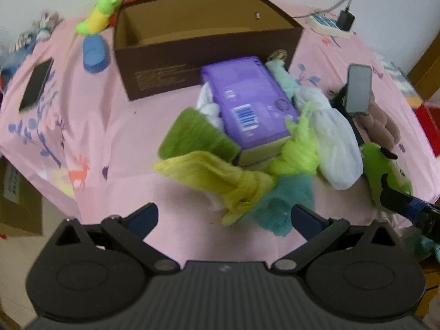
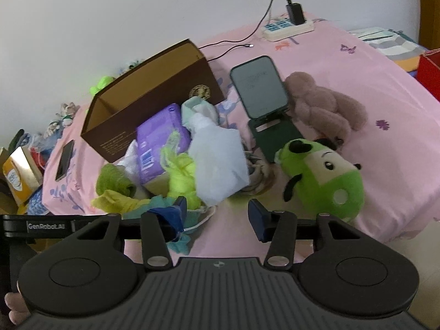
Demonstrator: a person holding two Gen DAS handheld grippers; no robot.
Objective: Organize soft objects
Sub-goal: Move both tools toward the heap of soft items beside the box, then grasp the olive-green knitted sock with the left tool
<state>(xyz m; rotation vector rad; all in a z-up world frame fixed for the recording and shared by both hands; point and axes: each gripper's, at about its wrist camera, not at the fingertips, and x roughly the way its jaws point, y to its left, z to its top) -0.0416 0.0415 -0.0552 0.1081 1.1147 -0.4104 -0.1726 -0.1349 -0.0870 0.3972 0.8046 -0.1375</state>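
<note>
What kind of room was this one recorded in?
Probably a bedroom at home: a pink printed bedsheet covers what looks like a bed against a white wall, plush toys like the green one lie about, and a power strip charges beside them.

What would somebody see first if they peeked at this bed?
Probably the jumbled pile of soft things in the middle of the pink bedsheet: a purple pack lying on green, yellow and white cloths. Right behind the pile stands an open brown box that looks empty. To the right lies a bright green plush toy with a cream face, beside a phone on a stand.
</note>
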